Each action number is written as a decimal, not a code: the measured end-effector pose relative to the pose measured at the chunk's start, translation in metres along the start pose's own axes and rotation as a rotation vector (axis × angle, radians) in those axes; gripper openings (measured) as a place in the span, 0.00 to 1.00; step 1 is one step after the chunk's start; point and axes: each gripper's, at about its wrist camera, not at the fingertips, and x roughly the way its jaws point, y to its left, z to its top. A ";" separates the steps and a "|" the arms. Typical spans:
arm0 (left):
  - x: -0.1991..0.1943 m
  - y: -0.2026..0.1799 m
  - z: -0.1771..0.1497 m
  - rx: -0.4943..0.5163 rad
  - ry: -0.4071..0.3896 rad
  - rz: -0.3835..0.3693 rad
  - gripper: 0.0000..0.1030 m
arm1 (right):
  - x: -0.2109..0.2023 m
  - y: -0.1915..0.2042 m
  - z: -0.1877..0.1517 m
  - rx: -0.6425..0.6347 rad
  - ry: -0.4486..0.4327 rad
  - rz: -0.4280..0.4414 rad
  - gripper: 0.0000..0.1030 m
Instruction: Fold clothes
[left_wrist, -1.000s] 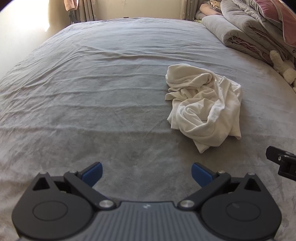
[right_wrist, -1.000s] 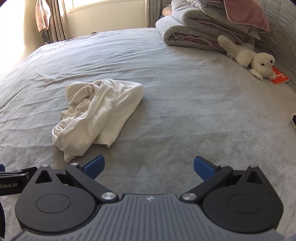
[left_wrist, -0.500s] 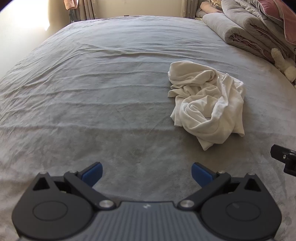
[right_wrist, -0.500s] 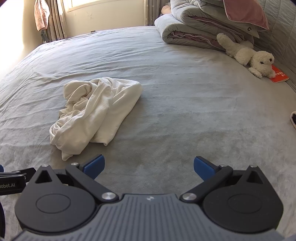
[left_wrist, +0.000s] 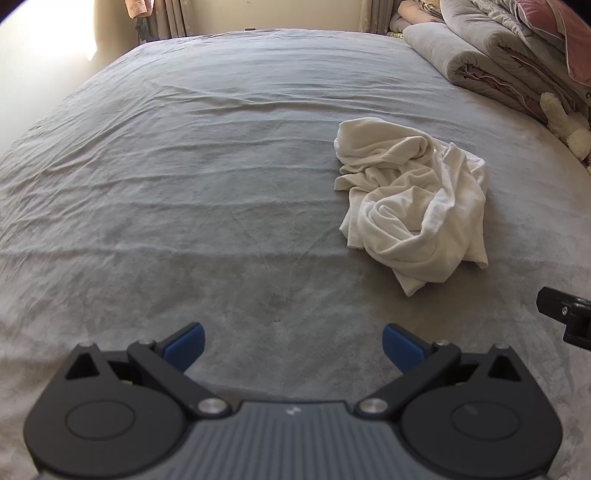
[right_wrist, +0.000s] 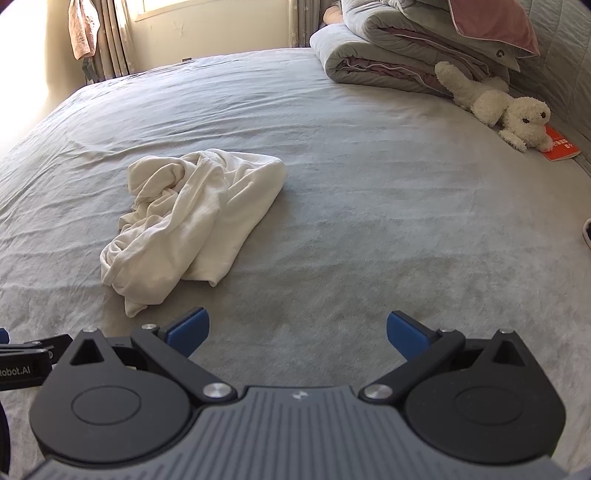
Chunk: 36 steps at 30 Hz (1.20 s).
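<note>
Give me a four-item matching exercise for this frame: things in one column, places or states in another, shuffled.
Things:
1. white garment
2. stuffed dog
3. folded quilt
4. left gripper

States:
A. open, holding nothing
B. lying partly on an orange booklet
C. crumpled in a heap on the bed
D. stacked at the bed's far right corner

Pairs: 1-C, 2-B, 3-D, 4-A

I am in a home bedroom: a wide bed under a wrinkled grey sheet (right_wrist: 369, 221) fills my view, a rolled grey quilt with a pink lining (right_wrist: 388, 55) lies at its head beside a cream plush dog (right_wrist: 502, 110), and patterned beige curtains (right_wrist: 114, 40) hang by a sunlit window.
</note>
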 end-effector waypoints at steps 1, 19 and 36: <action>0.000 0.000 0.000 0.001 0.000 0.000 0.99 | 0.000 0.000 0.000 0.000 0.001 0.001 1.00; 0.002 -0.001 0.002 -0.003 0.010 0.000 0.99 | 0.002 0.000 -0.001 0.000 0.014 0.009 1.00; 0.002 -0.002 0.002 -0.001 0.016 -0.001 0.99 | 0.003 0.000 -0.001 -0.003 0.019 0.009 1.00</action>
